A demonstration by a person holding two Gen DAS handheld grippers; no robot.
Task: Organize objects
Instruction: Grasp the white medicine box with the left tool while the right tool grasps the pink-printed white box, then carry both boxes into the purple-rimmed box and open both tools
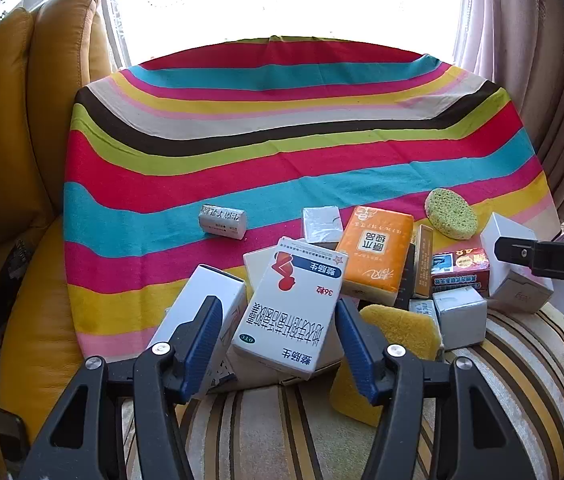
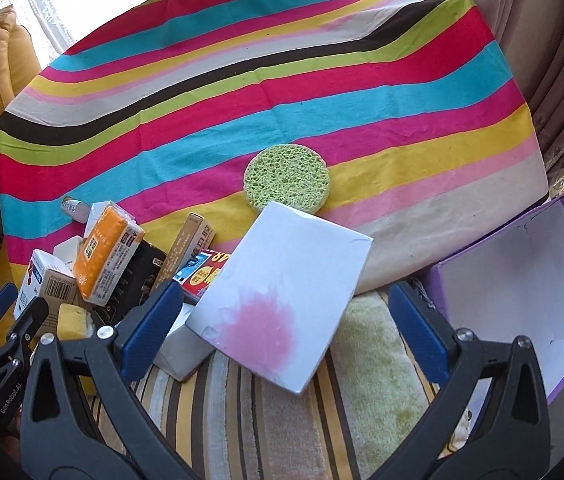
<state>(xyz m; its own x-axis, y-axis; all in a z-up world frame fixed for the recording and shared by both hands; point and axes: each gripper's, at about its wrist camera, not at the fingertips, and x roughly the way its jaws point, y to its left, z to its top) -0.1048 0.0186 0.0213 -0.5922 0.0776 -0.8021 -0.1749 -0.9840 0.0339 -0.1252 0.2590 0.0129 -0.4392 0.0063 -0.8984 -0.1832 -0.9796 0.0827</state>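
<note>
A pile of small boxes lies at the near edge of the striped cloth (image 1: 282, 152). My left gripper (image 1: 278, 336) is open, its blue pads on either side of a white medicine box with red and blue print (image 1: 289, 308), not touching it. My right gripper (image 2: 285, 312) is open around a white box with a pink stain (image 2: 282, 292), apart from it. An orange tissue pack (image 1: 375, 252) (image 2: 106, 256), a round green sponge (image 2: 286, 178) (image 1: 450, 214), a yellow sponge (image 1: 397, 328) and a red box (image 1: 459, 266) lie in the pile. A small silver packet (image 1: 223, 222) lies alone on the cloth.
An open purple box with a white inside (image 2: 521, 300) stands at the right. A mustard leather sofa (image 1: 14, 140) is on the left, curtains (image 1: 541, 60) on the right. A striped towel mat (image 2: 282, 420) lies in front.
</note>
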